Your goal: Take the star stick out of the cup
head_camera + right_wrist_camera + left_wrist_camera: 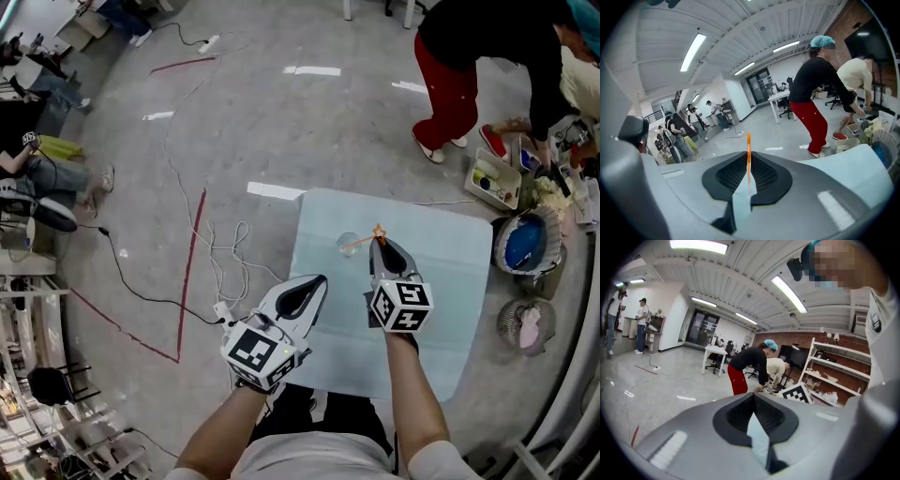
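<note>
Grey workshop floor (234,112), loose cables and red tape lines across it. Pale blue table (450,281) at centre; a person in red trousers (450,84) bends over bins just past its far right corner. Left gripper (319,279) hangs over the table's left edge, jaws pressed together with nothing between them. Right gripper (379,244) is further in, jaws pinched on the orange star stick (361,243), star end just past the tips. Clear cup (348,244) stands on the table just left of the right gripper. The stick's lower end overlaps the cup; whether it is inside cannot be told.
</note>
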